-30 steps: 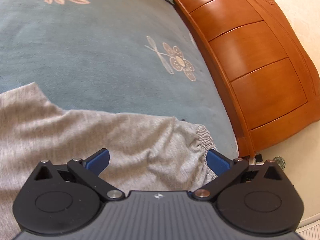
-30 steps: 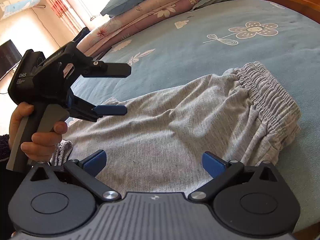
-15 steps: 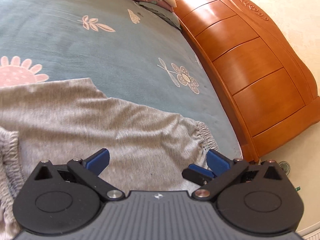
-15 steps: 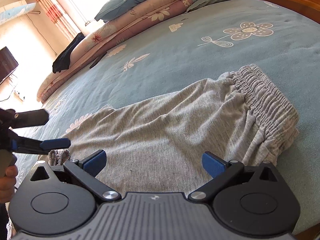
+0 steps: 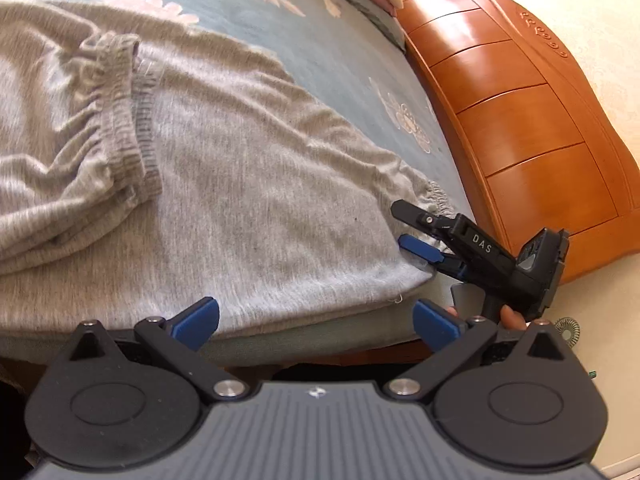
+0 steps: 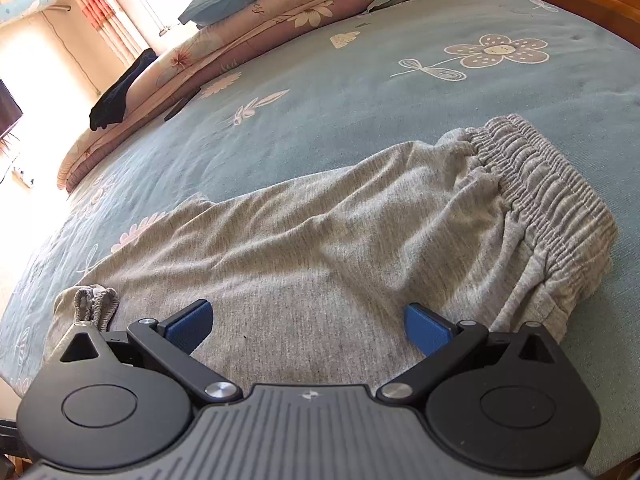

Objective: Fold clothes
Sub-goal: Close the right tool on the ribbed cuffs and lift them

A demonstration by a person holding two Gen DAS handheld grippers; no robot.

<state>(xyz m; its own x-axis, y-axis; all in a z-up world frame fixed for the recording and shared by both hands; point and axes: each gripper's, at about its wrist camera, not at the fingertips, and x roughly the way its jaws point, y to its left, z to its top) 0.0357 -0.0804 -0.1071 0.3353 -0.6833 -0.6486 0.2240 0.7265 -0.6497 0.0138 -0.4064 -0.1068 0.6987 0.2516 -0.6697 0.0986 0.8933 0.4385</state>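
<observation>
I am seeing the bed (image 6: 360, 92) carrying the grey trousers (image 6: 320, 240), lying flat near its edge. My left gripper (image 5: 316, 320) is hanging released just off that edge; my right gripper (image 6: 306, 322) is hovering released over the cloth.

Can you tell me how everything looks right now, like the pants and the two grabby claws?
grey pants: lying on the bed, folded over, wrinkled.
waistband: bunched, at the right end.
leg cuff: crumpled, resting on top of the pants.
left gripper: open, holding nothing.
right gripper: open, low over the pants near the waistband.
bed cover: spread flat.
pillows: stacked at the far edge.
</observation>
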